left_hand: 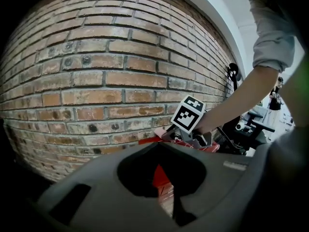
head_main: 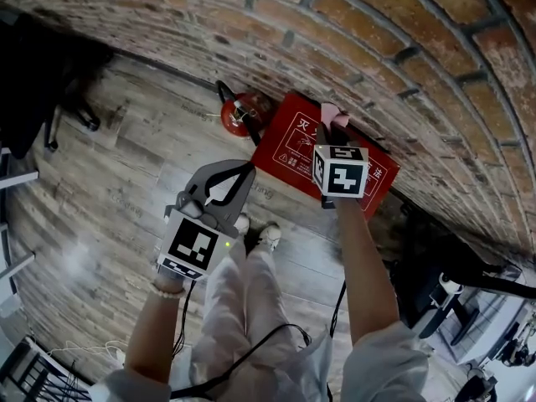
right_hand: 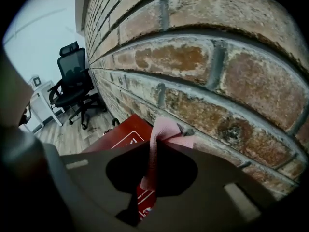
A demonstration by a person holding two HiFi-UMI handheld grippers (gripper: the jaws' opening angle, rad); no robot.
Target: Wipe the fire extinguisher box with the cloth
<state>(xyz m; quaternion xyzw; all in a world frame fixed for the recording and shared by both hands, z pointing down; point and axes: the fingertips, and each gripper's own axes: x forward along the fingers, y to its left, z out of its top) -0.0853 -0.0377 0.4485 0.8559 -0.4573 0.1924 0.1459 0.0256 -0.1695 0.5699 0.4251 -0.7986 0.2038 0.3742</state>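
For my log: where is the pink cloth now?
Head view, right of centre: cloth pinched in the right tongs at the wall-side edge of the red box.

- The right tongs [right_hand: 155, 145] fill the lower half of the view as a dark grey body, their jaws closed together on a pink cloth [right_hand: 161, 129].
- The cloth runs as a narrow band down through the opening in the tongs, and a bunched fold pokes out past the tips.
- Under and behind the cloth lies a red fire extinguisher box [right_hand: 123, 137] with white line markings on its face, too small to read.
- A brick wall [right_hand: 203, 66] rises just beside the box and fills the upper right.
- Farther left, a black office chair [right_hand: 75, 88] stands on a wooden floor [right_hand: 72, 132].
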